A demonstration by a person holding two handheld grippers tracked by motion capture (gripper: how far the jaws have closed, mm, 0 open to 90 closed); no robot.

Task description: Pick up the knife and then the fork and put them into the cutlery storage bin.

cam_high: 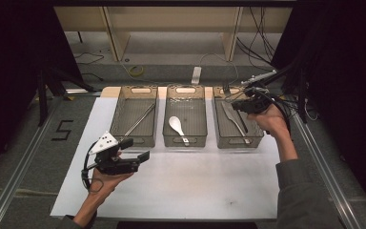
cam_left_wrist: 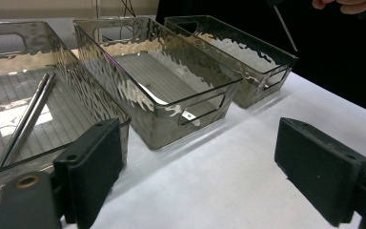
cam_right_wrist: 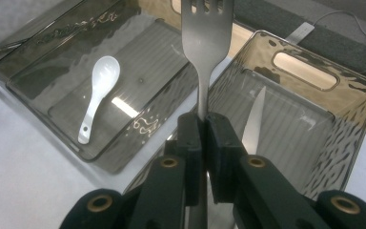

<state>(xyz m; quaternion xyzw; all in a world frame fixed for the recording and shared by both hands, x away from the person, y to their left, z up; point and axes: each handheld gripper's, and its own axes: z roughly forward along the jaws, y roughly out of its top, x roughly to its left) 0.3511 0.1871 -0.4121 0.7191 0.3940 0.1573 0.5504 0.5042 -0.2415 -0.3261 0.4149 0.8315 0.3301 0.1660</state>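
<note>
Right gripper (cam_right_wrist: 203,131) clamped on fork (cam_right_wrist: 205,43) handle above right-hand bin (cam_right_wrist: 357,119), knife (cam_right_wrist: 253,126) inside bin, left gripper (cam_left_wrist: 195,167) jaws spread wide, empty, over white sheet (cam_left_wrist: 219,191).

Brushed metal fork (cam_right_wrist: 207,38) with a dull sheen; glossy white ceramic-looking spoon (cam_right_wrist: 96,95) at left; smoky translucent plastic bins (cam_right_wrist: 314,157), rippled walls; matt black jaw pads
</note>
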